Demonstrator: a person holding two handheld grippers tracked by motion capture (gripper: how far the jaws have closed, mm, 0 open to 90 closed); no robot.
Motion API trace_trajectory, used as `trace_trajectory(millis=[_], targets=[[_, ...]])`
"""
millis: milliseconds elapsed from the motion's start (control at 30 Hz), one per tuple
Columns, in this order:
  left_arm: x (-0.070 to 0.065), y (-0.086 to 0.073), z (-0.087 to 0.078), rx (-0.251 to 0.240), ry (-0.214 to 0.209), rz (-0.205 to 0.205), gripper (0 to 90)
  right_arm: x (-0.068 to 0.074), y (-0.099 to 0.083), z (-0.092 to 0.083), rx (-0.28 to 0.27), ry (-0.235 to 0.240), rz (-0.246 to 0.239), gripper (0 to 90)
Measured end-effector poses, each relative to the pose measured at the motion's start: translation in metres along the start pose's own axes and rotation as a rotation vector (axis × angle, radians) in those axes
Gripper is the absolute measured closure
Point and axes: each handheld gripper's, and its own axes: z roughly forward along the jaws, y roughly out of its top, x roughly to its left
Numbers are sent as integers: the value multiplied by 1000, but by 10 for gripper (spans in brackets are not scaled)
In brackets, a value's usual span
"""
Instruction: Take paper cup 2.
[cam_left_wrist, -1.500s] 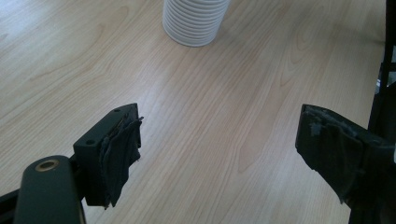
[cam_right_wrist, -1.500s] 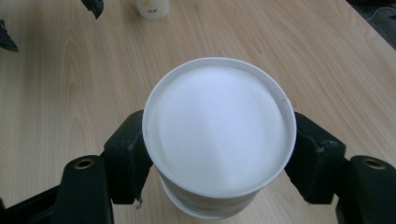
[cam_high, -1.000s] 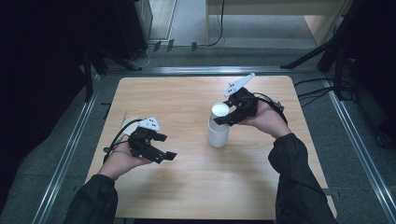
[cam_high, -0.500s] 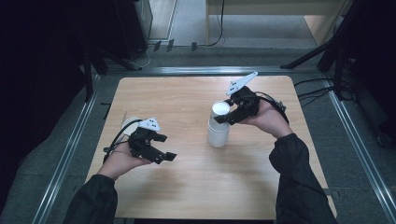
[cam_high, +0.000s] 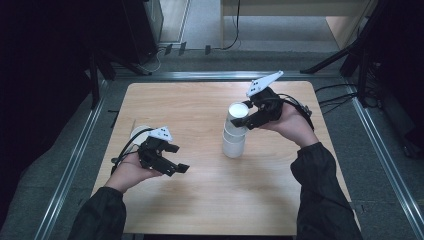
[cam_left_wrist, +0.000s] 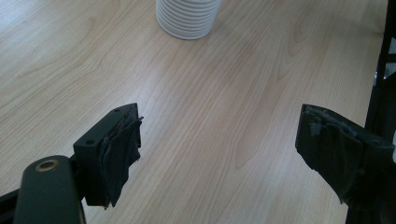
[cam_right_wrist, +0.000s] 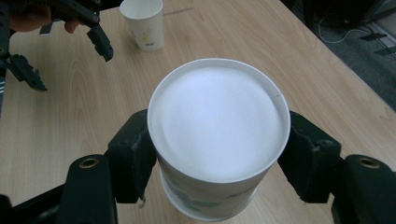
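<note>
A stack of upside-down white paper cups (cam_high: 234, 142) stands on the wooden table (cam_high: 200, 200), right of its middle. My right gripper (cam_high: 246, 114) reaches in from the right at the stack's top. Its pads press both sides of the top cup (cam_right_wrist: 217, 121), whose flat bottom faces up. My left gripper (cam_high: 179, 159) hovers low over the table's left part, jaws wide apart with nothing between them (cam_left_wrist: 219, 149). The ribbed base of the stack (cam_left_wrist: 188, 18) lies ahead of it.
A single upright paper cup (cam_high: 136, 132) stands near the table's left edge, just behind the left hand; the right gripper view has it (cam_right_wrist: 142, 21) beyond the left gripper (cam_right_wrist: 70, 67). Metal rails border the table, and cables lie at its far right.
The right gripper and the top cup sit slightly higher than before. The left gripper has not moved.
</note>
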Motion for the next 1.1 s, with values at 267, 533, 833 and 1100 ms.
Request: trace_trajectory(millis=[267, 533, 833, 1100], targets=[[1, -1, -1, -13, 1, -5, 144, 5, 9, -23, -41, -35, -12, 332], [0, 0, -2, -22, 2, -1, 144, 14, 14, -46, -80, -58, -32, 335], [0, 1, -6, -47, -5, 5, 144, 29, 4, -51, -61, -42, -9, 336], [-1, 4, -8, -75, -24, 6, 144, 45, -12, -53, -38, -20, 24, 336]])
